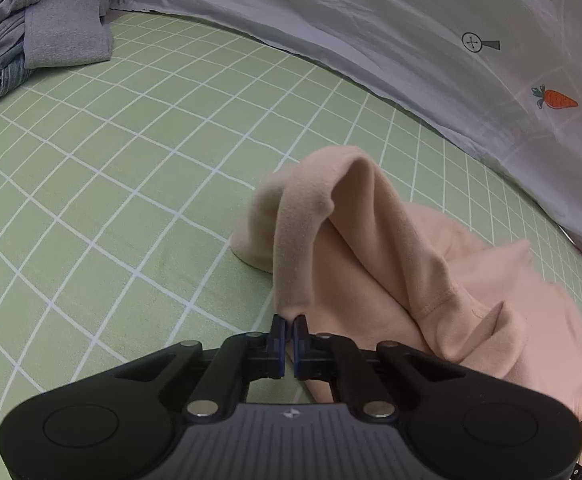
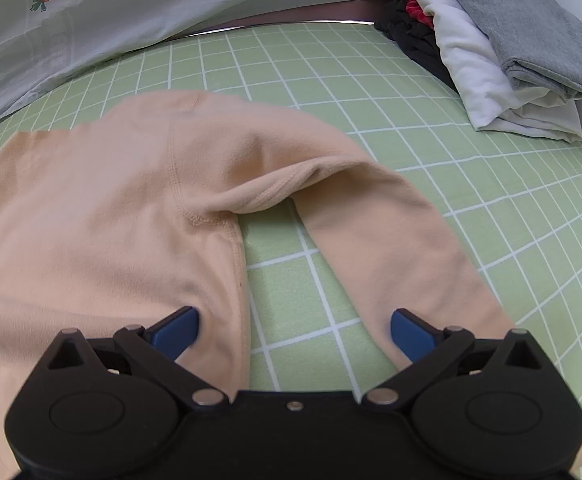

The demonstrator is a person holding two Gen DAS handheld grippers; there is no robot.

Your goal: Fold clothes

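Left gripper has the sleeve, right gripper hangs wide open over the top

Up close the left gripper (image 1: 290, 317) is pinched tight on the cuff end of the peach top's sleeve (image 1: 311, 232), which arches up off the green checked sheet (image 1: 111, 200); on the other side the right gripper (image 2: 294, 326) has its jaws spread wide, holding nothing, one finger over the body, the other over the flat sleeve (image 2: 391, 264). The peach top (image 2: 91, 208) lies across the sheet, unfolded. Thin bite there: it looks likely to slip if tugged, and with nothing pinning the body the whole top could drag. Further back, grey clothes (image 1: 51, 28), a folded pile (image 2: 511, 60) and the carrot-print cover (image 1: 411, 40)
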